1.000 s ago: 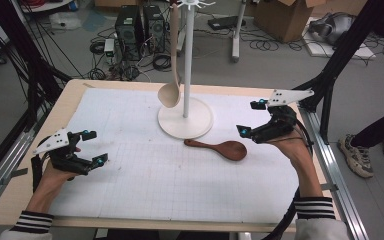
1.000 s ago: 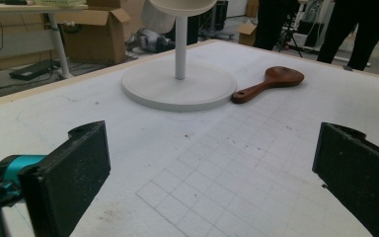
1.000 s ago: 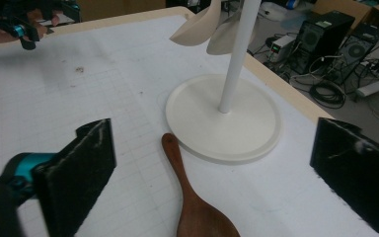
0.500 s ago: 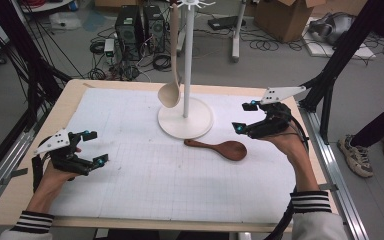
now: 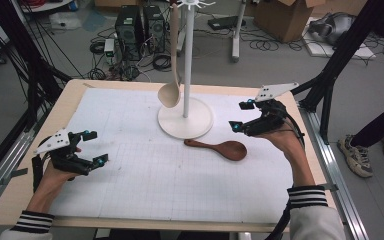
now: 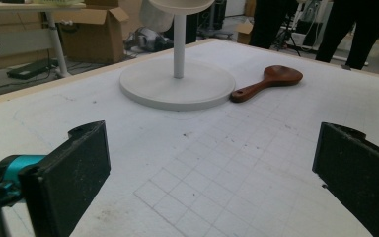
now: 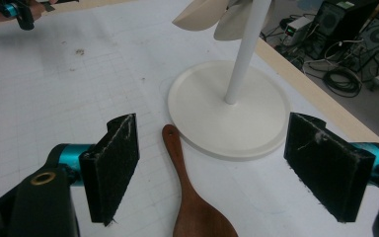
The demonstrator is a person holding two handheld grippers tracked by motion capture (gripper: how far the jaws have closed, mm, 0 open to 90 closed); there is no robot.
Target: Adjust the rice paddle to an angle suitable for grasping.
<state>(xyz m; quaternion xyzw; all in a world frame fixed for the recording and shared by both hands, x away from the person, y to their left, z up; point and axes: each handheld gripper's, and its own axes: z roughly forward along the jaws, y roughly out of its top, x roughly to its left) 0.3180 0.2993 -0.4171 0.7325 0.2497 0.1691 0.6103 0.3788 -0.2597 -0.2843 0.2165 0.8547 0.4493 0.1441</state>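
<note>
Hovering over the dark wooden spoon point(image 5: 220, 148), the right gripper point(image 5: 242, 116) is standing with its jaws wide; they have just been narrowing a little, the spoon under the gap between them but untouched. The spoon is lying flat on the white mat point(image 5: 140, 175), at about five o'clock from the round base of the white stand point(image 5: 185, 118), its handle tip just beside the rim and its bowl pointing toward three o'clock. A pale spoon point(image 5: 170, 90) is already hanging from the stand. Judging from this, the pickup is going best if the pads are coming down astride the narrow handle point(image 7: 173, 153), well clear of the base. The left gripper point(image 5: 92, 147) is resting wide and empty near eight o'clock.
</note>
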